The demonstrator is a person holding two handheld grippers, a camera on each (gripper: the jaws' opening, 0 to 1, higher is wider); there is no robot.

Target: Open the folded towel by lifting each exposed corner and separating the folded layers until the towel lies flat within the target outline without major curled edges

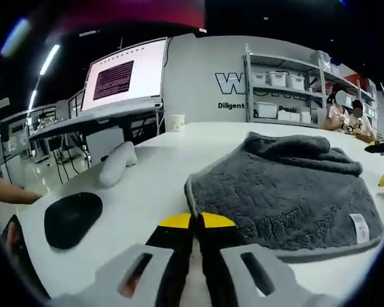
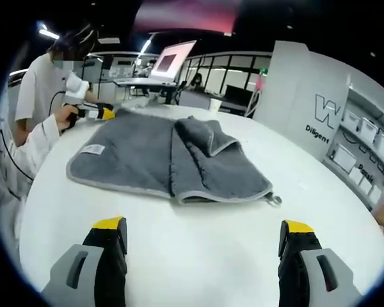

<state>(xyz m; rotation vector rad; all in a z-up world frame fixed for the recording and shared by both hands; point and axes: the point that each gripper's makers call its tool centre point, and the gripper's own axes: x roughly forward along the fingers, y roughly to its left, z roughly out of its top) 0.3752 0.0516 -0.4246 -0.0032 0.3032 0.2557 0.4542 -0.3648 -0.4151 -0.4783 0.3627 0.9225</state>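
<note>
Left gripper view: the left gripper [image 1: 192, 220] has its jaws pressed together, empty, just short of the gray towel [image 1: 288, 192]. Right gripper view: the right gripper [image 2: 203, 231] is spread wide, holding nothing, and the towel's far edge is hidden behind its bunched folds.

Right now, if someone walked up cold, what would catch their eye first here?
The grey towel lying partly unfolded in the middle of the white table, with one flap still doubled over on top and a small white label near one edge. Next, the yellow-tipped right gripper with its fingers spread wide in front of the towel, and the left gripper closed beside the towel's edge. A black pad lies off to one side.
</note>
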